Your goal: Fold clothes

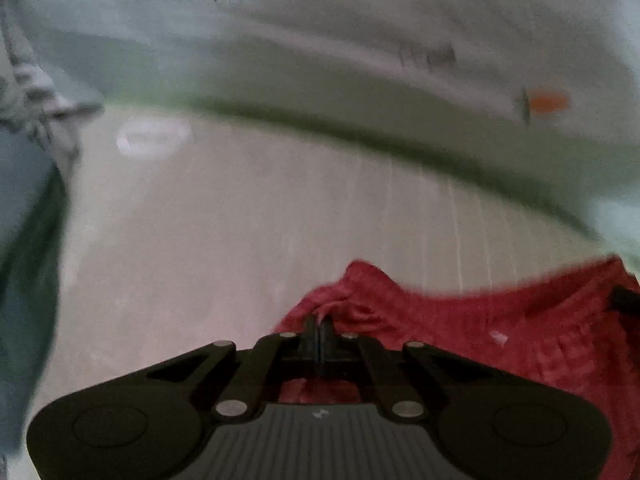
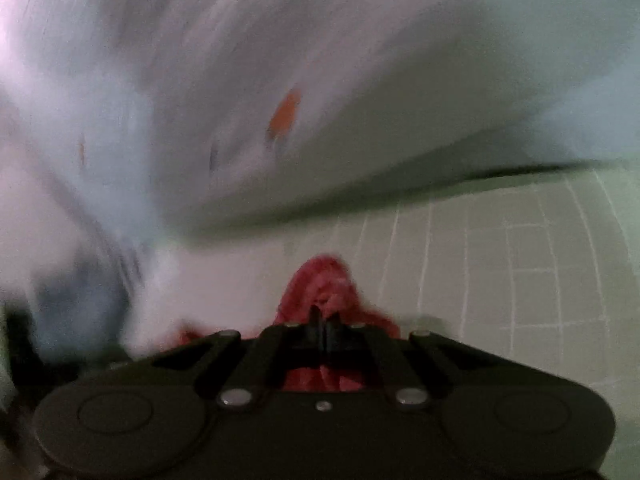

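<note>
A red garment (image 1: 500, 328) hangs between my two grippers. My left gripper (image 1: 319, 322) is shut on a bunched corner of it, and the cloth stretches away to the right in the left wrist view. My right gripper (image 2: 323, 320) is shut on another bunched corner of the red garment (image 2: 320, 284). Both views are blurred by motion. The rest of the garment is hidden below the gripper bodies.
A pale surface with a faint drawn grid (image 2: 520, 264) lies under the grippers. A white wall or panel (image 1: 360, 40) with an orange mark (image 1: 546, 102) rises behind it. Grey-blue cloth (image 1: 24, 240) shows at the left edge.
</note>
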A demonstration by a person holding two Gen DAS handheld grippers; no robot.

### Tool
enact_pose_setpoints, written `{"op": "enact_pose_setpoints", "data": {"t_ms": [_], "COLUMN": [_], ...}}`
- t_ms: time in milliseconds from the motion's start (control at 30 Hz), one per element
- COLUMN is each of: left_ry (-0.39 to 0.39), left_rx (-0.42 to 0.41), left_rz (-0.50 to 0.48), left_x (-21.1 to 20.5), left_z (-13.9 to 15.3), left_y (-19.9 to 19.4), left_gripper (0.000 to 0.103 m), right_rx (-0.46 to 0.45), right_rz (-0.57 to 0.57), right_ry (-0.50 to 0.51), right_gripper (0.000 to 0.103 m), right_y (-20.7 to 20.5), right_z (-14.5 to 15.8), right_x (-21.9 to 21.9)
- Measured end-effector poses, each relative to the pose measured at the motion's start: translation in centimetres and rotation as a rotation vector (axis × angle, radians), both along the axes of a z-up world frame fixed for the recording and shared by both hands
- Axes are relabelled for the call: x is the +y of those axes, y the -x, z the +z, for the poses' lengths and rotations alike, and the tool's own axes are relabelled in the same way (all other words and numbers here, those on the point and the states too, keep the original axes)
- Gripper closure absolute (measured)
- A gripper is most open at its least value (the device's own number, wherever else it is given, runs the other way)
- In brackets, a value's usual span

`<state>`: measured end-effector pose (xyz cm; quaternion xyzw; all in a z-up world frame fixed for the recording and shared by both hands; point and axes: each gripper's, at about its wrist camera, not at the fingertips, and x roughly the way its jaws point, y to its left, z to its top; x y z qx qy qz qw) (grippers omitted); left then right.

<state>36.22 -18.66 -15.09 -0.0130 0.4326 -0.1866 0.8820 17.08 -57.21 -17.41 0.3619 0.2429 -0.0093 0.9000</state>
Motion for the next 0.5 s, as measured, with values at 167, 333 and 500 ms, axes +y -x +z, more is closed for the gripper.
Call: {"op": "enact_pose_setpoints", "data": {"t_ms": [167,333,500], "left_ry": [0.152,0.069,-0.037], "left_rx": [-0.069,-0.045,0.085], "left_rz": [0.202,0.165,0.189], "left_x": [1.3,2.3,5.7], "left_z": [2.1,2.6,0.4], "left_y": [-1.5,1.9,7.9], "left_gripper": [0.067,0.044,0.043], "right_rx": [0.116,0.189,0.327], "right_rz": [-0.198,-0.127,-0.15], "right_ry": [0.249,0.406,0.378], "right_gripper": [0.051,0.043,0.04], "right_y": [-0.6,3.0,9.8], "right_z": [1.6,2.0,-0.9], "right_x": [-0.4,1.1,1.2]}}
